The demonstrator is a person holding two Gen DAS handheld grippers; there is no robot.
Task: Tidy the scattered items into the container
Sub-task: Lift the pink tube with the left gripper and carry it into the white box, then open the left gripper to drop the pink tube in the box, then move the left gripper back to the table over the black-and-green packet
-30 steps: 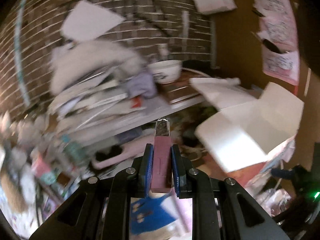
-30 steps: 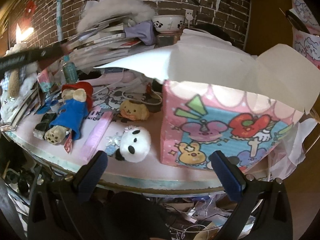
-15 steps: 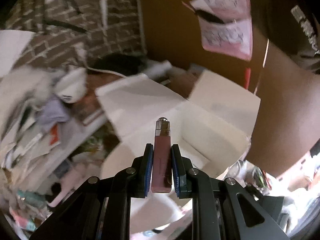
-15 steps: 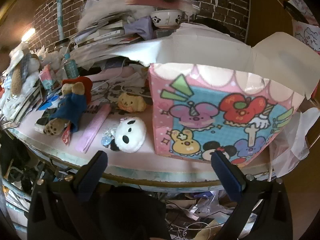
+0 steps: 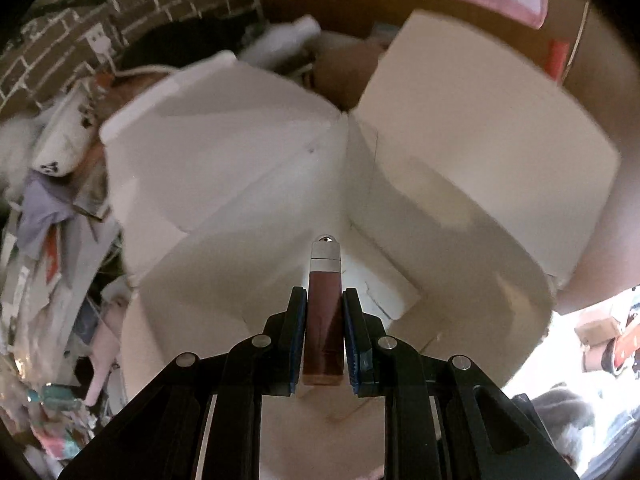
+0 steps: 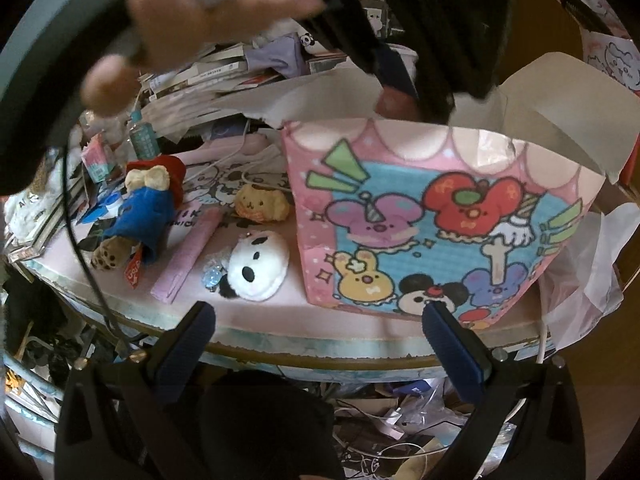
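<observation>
Fingers: left gripper [image 5: 324, 300] clenched on lip gloss tube [image 5: 323, 312]; right gripper [image 6: 320, 326] released (nothing held).
Risk: tube strikes box [image 5: 224, 248] flap at 11 o'clock and bounces out.

Black claw [image 5: 324, 336], blue pads [image 5: 352, 336], silver screws

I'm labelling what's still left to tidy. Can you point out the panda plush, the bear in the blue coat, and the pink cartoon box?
panda plush [image 6: 260, 266]: right wrist view, on its white face.
bear in the blue coat [image 6: 142, 212]: right wrist view, on the coat.
pink cartoon box [image 6: 436, 224]: right wrist view, on its printed front wall.
</observation>
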